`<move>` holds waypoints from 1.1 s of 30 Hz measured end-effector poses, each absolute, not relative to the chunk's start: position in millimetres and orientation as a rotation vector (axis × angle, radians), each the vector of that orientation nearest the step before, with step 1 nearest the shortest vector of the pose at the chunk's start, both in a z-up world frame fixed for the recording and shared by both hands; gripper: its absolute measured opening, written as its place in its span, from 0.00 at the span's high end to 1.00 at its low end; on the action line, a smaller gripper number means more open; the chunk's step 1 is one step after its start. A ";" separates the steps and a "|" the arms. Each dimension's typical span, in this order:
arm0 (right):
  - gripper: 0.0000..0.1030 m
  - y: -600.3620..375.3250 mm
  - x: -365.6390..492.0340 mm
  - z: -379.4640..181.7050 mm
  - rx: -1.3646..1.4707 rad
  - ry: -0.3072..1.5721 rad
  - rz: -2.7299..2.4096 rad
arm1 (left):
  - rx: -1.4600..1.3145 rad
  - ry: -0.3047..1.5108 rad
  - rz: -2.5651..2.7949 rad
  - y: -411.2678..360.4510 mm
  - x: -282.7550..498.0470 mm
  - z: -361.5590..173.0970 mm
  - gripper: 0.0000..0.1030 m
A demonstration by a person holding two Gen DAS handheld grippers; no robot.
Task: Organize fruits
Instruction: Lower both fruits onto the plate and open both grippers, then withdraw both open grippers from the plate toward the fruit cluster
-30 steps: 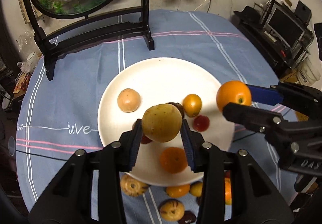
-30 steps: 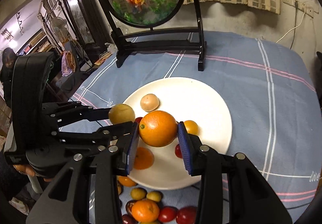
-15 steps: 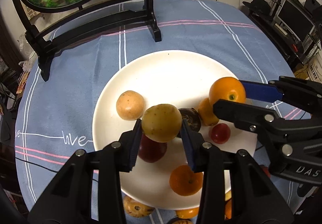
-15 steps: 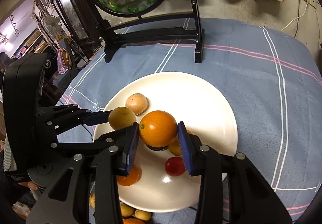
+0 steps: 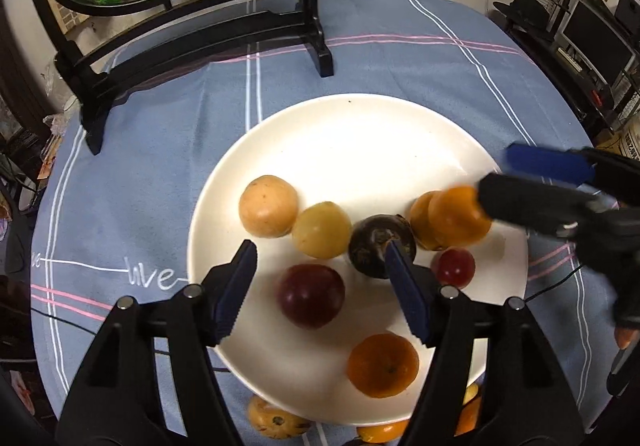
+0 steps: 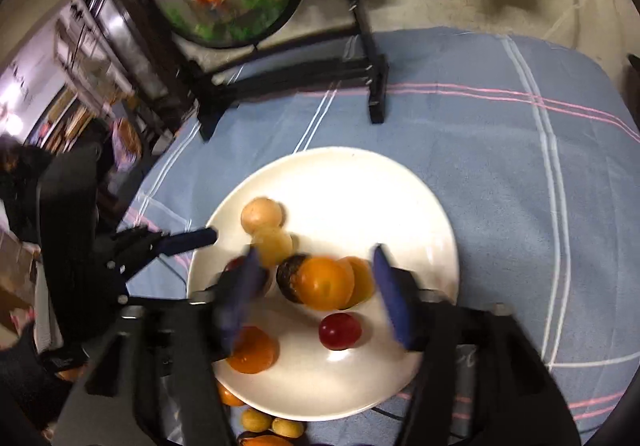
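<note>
Judging from the white plate (image 5: 400,117), the sorting is partly done: a yellow fruit (image 5: 321,230), an orange (image 5: 460,215) and several other fruits lie on it. The left gripper (image 5: 320,286) and the right gripper (image 6: 316,286) are spread wide, nothing held. Several small fruits (image 6: 272,424) remain on the blue tablecloth (image 5: 400,57), just beside the rim.

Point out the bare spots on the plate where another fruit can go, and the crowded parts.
The plate is bare across its far half, between the far rim and the fruit row. That row is crowded: tan fruit, yellow fruit, dark fruit and oranges touch or nearly so. A smaller gap lies at the near right, between the red fruit and near orange.
</note>
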State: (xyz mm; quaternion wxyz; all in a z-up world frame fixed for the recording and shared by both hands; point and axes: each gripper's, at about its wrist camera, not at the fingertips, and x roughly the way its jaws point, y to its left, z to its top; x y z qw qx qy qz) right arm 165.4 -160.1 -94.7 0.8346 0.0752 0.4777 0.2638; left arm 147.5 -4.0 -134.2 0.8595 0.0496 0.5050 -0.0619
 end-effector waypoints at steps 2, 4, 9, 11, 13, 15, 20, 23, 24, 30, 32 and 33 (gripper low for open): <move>0.38 -165.3 161.5 -85.7 0.169 0.987 0.554 | 0.098 1.052 -0.119 1.3 142.8 -128.8 0.33; 0.38 -174.6 151.5 -76.0 0.180 0.972 0.547 | 0.089 1.036 -0.108 9.4 134.7 -120.8 0.30; 0.37 -194.5 115.2 -69.7 0.133 0.987 0.509 | 0.068 0.994 -0.066 35.5 108.4 -100.6 0.25; 0.37 -201.4 87.1 -69.8 0.091 0.974 0.509 | 0.053 0.981 -0.060 45.2 94.1 -94.2 0.24; 0.37 -203.3 56.1 -75.3 0.039 0.970 0.513 | 0.038 0.977 -0.053 53.0 79.2 -91.0 0.23; 0.37 -200.1 31.8 -82.8 -0.007 0.983 0.530 | 0.026 0.986 -0.044 57.0 66.7 -91.5 0.22; 0.37 -184.5 -31.2 -120.9 -0.102 1.073 0.600 | 0.031 1.018 -0.054 60.4 22.6 -103.7 0.21; 0.37 -179.1 -42.4 -142.5 -0.135 1.114 0.599 | 0.017 1.062 -0.074 62.6 1.4 -116.9 0.21; 0.37 -178.8 -43.4 -145.3 -0.138 1.112 0.599 | 0.008 1.077 -0.083 63.1 -8.0 -121.5 0.20; 0.50 -169.4 -29.6 -162.5 -0.155 1.138 0.607 | -0.035 1.140 -0.157 56.6 -41.4 -137.8 0.20; 0.55 -163.5 -25.1 -167.3 -0.165 1.145 0.620 | -0.025 1.149 -0.175 49.6 -50.4 -142.9 0.20; 0.61 -161.4 -23.3 -168.8 -0.164 1.151 0.630 | -0.024 1.157 -0.182 46.6 -52.8 -145.9 0.20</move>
